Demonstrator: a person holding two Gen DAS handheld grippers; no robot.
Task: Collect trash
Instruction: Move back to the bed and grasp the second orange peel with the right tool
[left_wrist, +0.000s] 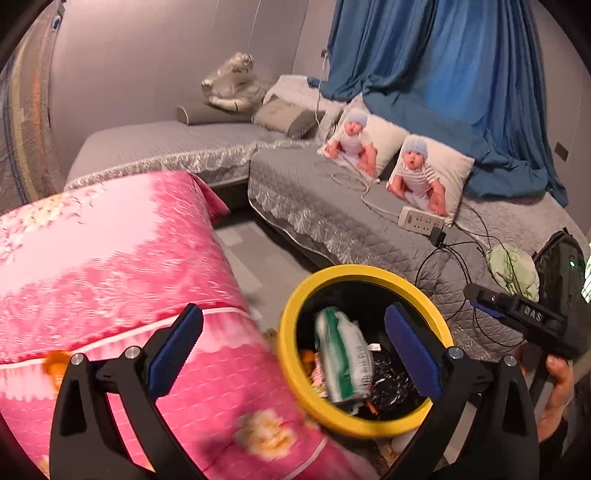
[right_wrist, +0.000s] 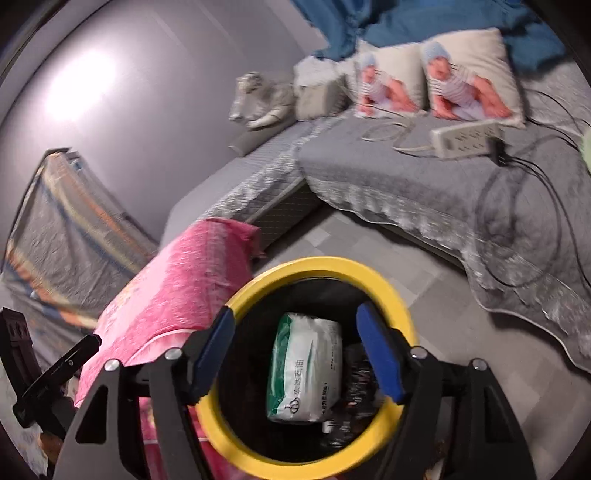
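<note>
Grey quilted sofa covers (left_wrist: 332, 221) with silvery fringe fill the room beyond both grippers, under a blue curtain (left_wrist: 443, 55) and against a plain grey wall. Two cushions printed with a baby in a blue knit hat (left_wrist: 424, 173) lean at the back of the seat, and a white power strip (left_wrist: 421, 220) lies just in front of them with dark cables trailing off.

Right below the right gripper (right_wrist: 295, 354) stands a black waste bin with a yellow rim (right_wrist: 397, 295). Inside lies a white and green tissue pack (right_wrist: 306, 373) with printed characters too blurred to read, beside crumpled black plastic. Its blue-padded fingers (right_wrist: 380, 358) are spread apart over the bin mouth, nothing between them and no pad pressing on anything.

The left gripper (left_wrist: 291, 354) has its blue pads (left_wrist: 173, 354) spread as wide as they go, empty. The same bin sits ahead of it toward its right finger; a pink floral quilt (left_wrist: 110, 258) lies ahead toward its left finger. At the right edge of the left view the other gripper's black body shows raised letters "DAS" (left_wrist: 532, 313), held by a hand (left_wrist: 554, 391).
</note>
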